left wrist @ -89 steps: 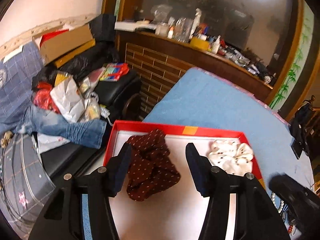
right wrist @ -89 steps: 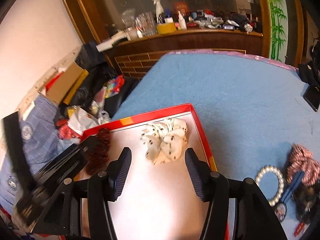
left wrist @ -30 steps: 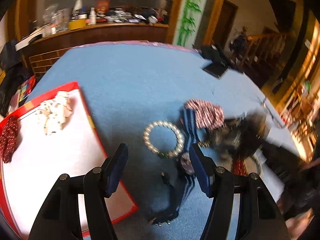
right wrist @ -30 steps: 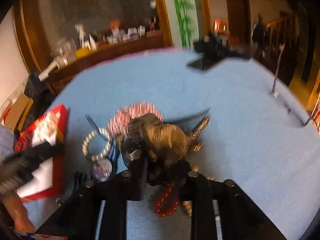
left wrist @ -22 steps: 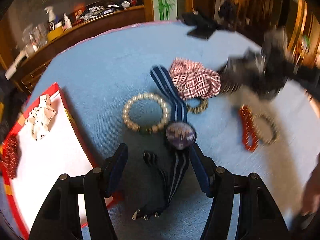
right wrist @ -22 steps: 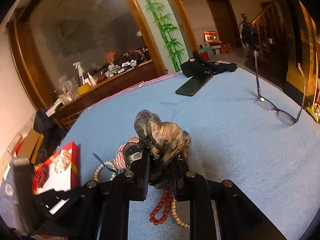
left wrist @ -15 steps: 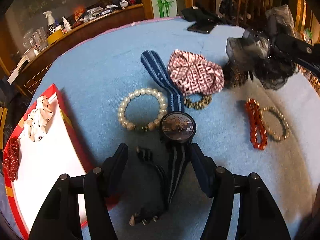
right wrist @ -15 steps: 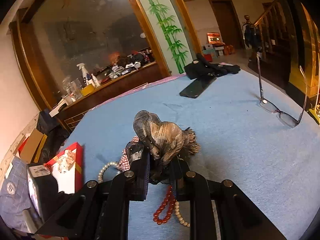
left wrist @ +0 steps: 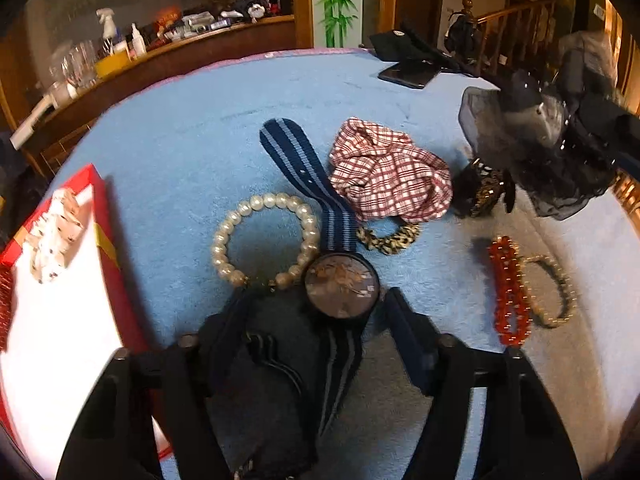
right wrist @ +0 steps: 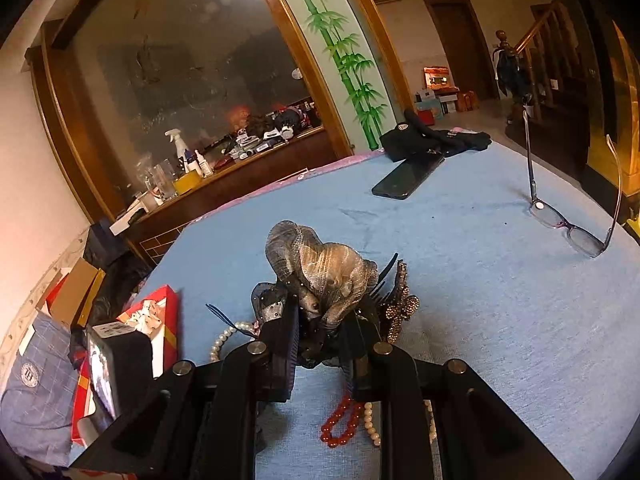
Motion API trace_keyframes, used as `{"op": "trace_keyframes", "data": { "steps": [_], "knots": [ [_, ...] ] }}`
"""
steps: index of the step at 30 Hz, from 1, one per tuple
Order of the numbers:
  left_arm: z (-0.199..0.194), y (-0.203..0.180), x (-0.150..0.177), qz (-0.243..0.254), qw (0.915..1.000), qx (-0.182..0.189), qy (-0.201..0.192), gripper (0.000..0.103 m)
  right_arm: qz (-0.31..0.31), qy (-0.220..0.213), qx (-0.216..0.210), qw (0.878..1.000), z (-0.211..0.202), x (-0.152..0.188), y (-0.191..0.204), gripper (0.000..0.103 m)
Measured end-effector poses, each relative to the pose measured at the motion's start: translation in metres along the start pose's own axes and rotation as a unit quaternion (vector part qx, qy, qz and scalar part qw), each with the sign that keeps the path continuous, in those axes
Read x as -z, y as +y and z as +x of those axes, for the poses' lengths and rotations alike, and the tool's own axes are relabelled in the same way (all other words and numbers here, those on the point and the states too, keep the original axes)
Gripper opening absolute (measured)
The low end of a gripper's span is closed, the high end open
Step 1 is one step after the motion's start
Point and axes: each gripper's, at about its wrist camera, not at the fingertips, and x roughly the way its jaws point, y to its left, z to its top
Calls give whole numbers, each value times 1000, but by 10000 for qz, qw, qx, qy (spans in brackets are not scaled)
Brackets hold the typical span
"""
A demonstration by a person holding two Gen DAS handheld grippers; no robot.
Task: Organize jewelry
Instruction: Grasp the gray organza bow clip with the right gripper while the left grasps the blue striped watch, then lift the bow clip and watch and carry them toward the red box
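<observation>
My left gripper [left wrist: 316, 320] is open, low over the blue tablecloth, with the striped-strap watch [left wrist: 340, 288] between its fingers. A pearl bracelet [left wrist: 264, 236], a red checked scrunchie [left wrist: 392, 176], a leopard hair tie [left wrist: 386, 240], a red bead bracelet [left wrist: 510, 300] and a gold bead bracelet [left wrist: 554, 296] lie around it. My right gripper [right wrist: 324, 344] is shut on a brown gauze scrunchie [right wrist: 320, 268] and holds it above the table; it shows at the right of the left wrist view [left wrist: 536, 136]. The red box [left wrist: 100, 216] holds a white dotted scrunchie [left wrist: 52, 236].
A rhinestone hair comb [right wrist: 400, 304] lies just beyond the held scrunchie. A phone [right wrist: 408, 180], a black cloth [right wrist: 436, 136] and glasses [right wrist: 572, 224] sit on the far and right side of the table. A cluttered wooden counter [right wrist: 240, 160] stands behind.
Both grippers left the red box and swung right to the jewelry pile. My right gripper closed on the brown gauze scrunchie and lifted it. My left gripper dropped low over the watch.
</observation>
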Motion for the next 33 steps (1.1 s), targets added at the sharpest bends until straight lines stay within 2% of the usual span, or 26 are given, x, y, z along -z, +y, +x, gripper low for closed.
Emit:
{"op": "trace_keyframes", "data": {
  "steps": [1, 2, 6, 8, 10, 15, 18, 24, 33],
  "knots": [
    [-2, -1, 0, 36, 10000, -15, -60, 38, -6, -4, 1, 10000, 0, 0, 0, 20],
    [-3, -2, 0, 47, 9999, -61, -73, 38, -9, -7, 6, 10000, 0, 0, 1, 20],
    [-9, 5, -1, -66, 9998, 158, -74, 38, -19, -35, -7, 10000, -1, -1, 1, 20],
    [-19, 8, -2, -121, 9993, 257, -228, 38, -16, -34, -15, 10000, -1, -1, 1, 20],
    [-37, 8, -3, -99, 9979, 290, -578, 38, -30, -84, -11, 10000, -2, -1, 2, 20],
    [-68, 12, -6, -174, 9916, 108, -1275, 38, -118, -124, -42, 9998, -4, 0, 7, 20],
    [-76, 17, -7, -251, 9888, -44, -1472, 38, -177, -140, -99, 9997, -4, 0, 9, 20],
    [-81, 21, -8, -282, 9863, -269, -1605, 38, -356, -205, -136, 9991, -8, 3, 17, 20],
    [-91, 22, -5, -245, 9832, -415, -1761, 38, -444, -196, -168, 9987, -7, 4, 21, 20]
  ]
}}
